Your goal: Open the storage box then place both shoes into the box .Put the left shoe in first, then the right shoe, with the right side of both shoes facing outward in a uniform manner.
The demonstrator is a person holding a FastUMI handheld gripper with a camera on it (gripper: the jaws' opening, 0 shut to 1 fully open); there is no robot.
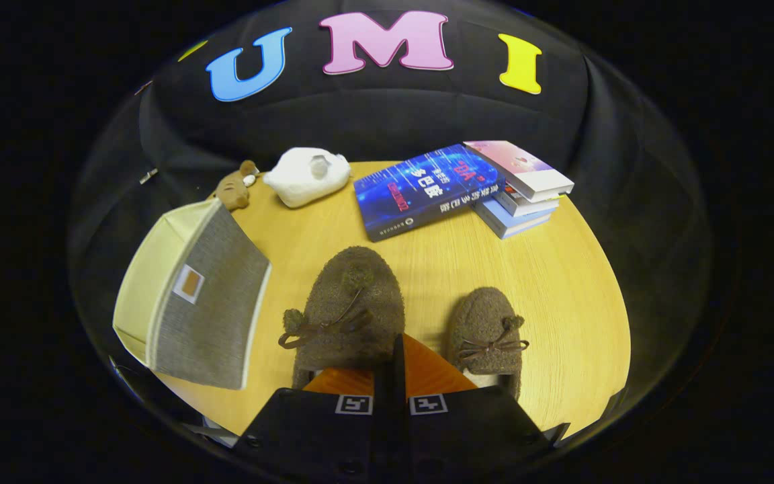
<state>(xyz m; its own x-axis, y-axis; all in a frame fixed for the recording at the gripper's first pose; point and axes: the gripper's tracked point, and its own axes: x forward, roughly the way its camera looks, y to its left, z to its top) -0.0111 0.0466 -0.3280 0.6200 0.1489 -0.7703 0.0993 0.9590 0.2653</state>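
Two brown fuzzy slippers with bow laces lie toes away from me on the round wooden table (562, 282). The left shoe (350, 302) looks larger and nearer than the right shoe (484, 329), as if raised. My gripper (398, 346) is shut, its fingers pressed together on the rear right edge of the left shoe's collar. The right shoe rests just right of the fingers, apart from them. Left of the shoes stands the storage box (205, 302), beige fabric with a grey labelled face, looking closed.
Beyond the shoes lies a blue book (424, 188) beside a small stack of books (521, 191). A white plush toy (306, 176) and a small brown plush toy (234, 188) sit at the table's far left, behind the box.
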